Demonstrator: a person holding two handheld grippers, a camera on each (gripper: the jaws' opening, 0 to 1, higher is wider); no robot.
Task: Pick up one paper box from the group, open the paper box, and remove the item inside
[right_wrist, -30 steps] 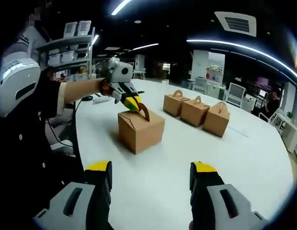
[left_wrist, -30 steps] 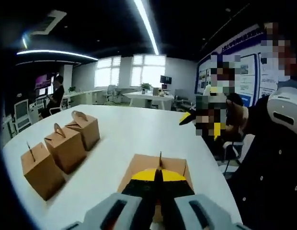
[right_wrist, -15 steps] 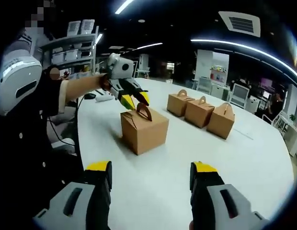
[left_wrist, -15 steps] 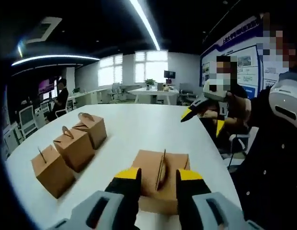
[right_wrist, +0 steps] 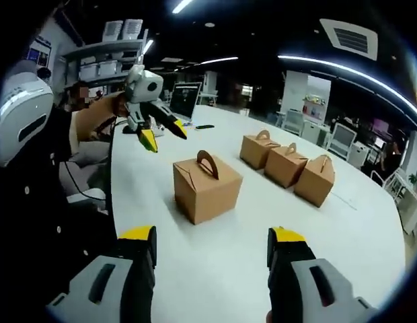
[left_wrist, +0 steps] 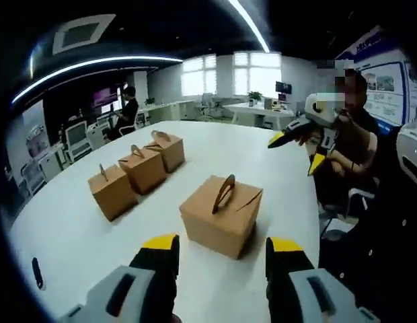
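Sitting apart from group, paper box (left_wrist: 220, 215), both tongs (left_wrist: 222, 252) (right_wrist: 212, 245) spread

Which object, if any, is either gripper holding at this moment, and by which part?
Nothing is held. The left gripper and right gripper are open, apart from the brown handled paper box.

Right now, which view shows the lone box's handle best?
The right gripper view: the handle shows almost side-on, its arch and opening clear on the box. In the left gripper view the handle is seen more edge-on, a narrow loop, though the box is bigger there.
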